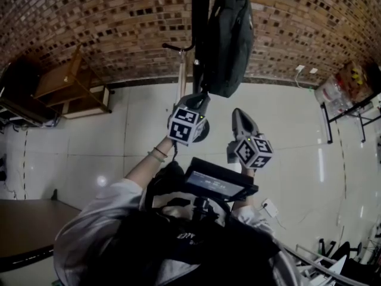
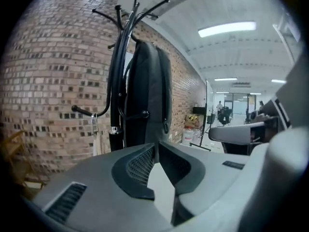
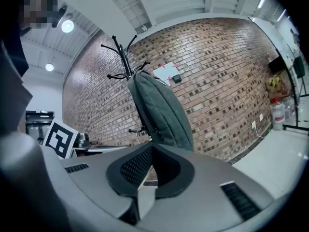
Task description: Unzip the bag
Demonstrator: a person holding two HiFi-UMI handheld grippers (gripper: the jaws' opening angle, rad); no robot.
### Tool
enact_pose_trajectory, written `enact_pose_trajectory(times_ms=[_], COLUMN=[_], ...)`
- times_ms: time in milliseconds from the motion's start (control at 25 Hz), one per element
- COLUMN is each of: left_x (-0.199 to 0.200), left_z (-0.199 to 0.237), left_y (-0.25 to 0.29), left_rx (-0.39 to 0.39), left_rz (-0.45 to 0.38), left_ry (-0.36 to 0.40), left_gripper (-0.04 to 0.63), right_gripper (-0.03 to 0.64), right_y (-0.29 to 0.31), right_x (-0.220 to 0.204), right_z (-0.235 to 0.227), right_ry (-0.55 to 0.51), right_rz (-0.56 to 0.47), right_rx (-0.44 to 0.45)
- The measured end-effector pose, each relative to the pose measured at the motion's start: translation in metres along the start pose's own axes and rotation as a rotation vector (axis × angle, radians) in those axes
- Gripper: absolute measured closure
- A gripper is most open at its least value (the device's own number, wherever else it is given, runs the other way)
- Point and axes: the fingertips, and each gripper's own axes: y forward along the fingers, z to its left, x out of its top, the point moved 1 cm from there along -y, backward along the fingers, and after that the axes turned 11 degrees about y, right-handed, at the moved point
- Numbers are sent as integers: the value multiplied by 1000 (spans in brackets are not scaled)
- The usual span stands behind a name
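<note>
Left gripper view: claw (image 2: 157, 146) closed, empty

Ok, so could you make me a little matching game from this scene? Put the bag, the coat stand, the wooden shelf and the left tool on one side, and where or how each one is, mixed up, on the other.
Things:
1. bag
2. coat stand
3. wooden shelf
4. left tool

Places and states:
A. closed on nothing, short of the bag
B. on the floor by the brick wall, far left in the head view
C. dark grey, hanging up
D. black, upright in front of the brick wall

Pairs: 1-C, 2-D, 3-B, 4-A
</note>
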Motion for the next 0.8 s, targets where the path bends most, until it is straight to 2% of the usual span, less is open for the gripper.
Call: enact_pose_trajectory(times_ms=[80, 240, 440, 800], left_x=[-6, -10, -15, -13], left_z=[1, 4, 7, 10], left_y=[-3, -9, -11, -13], left_rx=[-10, -10, -23, -39], left_rz=[11, 20, 26, 18], left_ry=[-32, -31, -79, -83], left_gripper=[560, 560, 560, 559], right_gripper=[626, 627, 627, 627], right_y=[3, 8, 13, 18], right_x=[-3, -5, -3, -3], right_z=[6, 14, 20, 26], right_ry=[-33, -60, -83, -102], right_rz=[10, 18, 15, 10], right_rx=[-3, -2, -4, -16])
